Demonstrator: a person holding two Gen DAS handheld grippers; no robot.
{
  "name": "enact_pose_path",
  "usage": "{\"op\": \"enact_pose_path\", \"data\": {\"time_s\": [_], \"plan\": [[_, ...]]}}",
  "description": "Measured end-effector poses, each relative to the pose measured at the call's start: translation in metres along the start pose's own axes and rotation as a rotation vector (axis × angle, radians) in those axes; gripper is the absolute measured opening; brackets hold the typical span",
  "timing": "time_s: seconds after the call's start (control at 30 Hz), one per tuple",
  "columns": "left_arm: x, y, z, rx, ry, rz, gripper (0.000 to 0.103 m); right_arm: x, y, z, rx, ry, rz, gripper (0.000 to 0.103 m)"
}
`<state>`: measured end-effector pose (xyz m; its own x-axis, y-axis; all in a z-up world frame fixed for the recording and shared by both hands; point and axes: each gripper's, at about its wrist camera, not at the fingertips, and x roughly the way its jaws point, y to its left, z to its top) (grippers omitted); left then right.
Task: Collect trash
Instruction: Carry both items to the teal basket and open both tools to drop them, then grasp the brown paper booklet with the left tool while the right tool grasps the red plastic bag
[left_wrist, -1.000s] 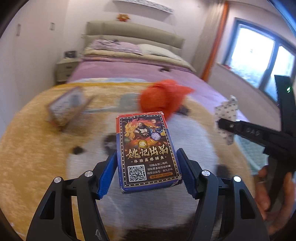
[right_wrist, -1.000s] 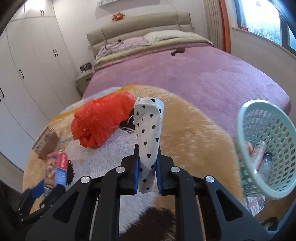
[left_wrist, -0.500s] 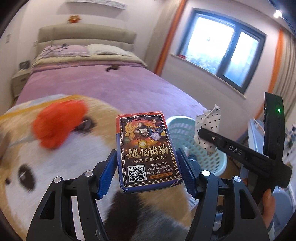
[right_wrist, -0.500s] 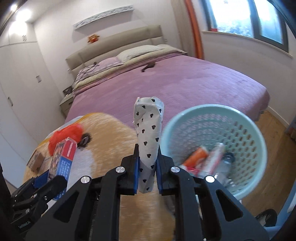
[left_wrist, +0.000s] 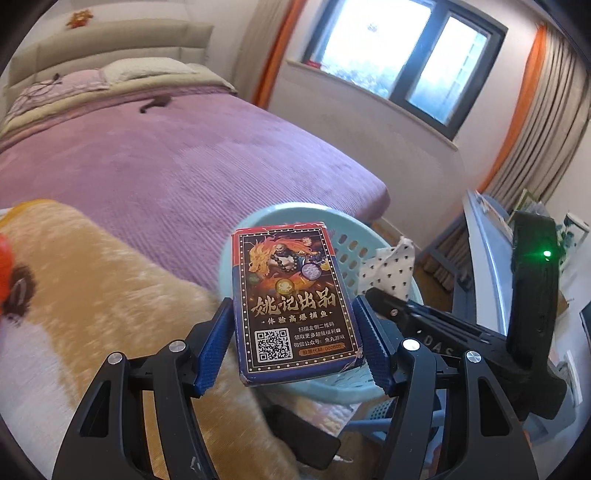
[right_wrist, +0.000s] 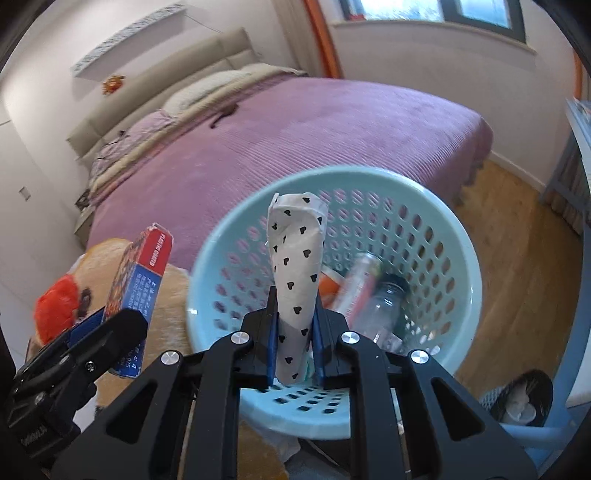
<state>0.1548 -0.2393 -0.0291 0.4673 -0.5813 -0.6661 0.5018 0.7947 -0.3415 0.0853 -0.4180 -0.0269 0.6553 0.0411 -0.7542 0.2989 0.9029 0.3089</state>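
Both tongs loaded at the basket: main risk is a drop that misses the rim.

My left gripper (left_wrist: 295, 332) is clamped on the card box (left_wrist: 291, 299), my right gripper (right_wrist: 295, 328) is clenched on the heart-print paper roll (right_wrist: 297, 266). The roll sits over the open mouth of the teal basket (right_wrist: 458, 236), which already holds a clear bottle (right_wrist: 384, 310) and some wrappers. The box looks offset toward the near-left rim, over the plush blanket (left_wrist: 92, 266), so releasing there could bounce it off the rim onto the blanket. My tongs are close together, so they may collide. The light roll could stick to a pad.
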Motion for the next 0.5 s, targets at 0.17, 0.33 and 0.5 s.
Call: {"op": "enact_pose_path", "data": {"time_s": [0.17, 0.33, 0.5], "plan": [[0.020, -0.002, 0.004, -0.010, 0.026, -0.016, 0.063, 0.015, -0.020, 0.002, 0.050, 0.035, -0.012, 0.015], [0.015, 0.004, 0.003, -0.053, 0.008, -0.012, 0.074, 0.019, -0.039, 0.003, 0.138, 0.061, -0.023, 0.049], [-0.004, 0.005, 0.000, -0.040, -0.012, -0.020, 0.076, 0.009, -0.046, 0.005, 0.163, 0.039, -0.020, 0.053]]}}
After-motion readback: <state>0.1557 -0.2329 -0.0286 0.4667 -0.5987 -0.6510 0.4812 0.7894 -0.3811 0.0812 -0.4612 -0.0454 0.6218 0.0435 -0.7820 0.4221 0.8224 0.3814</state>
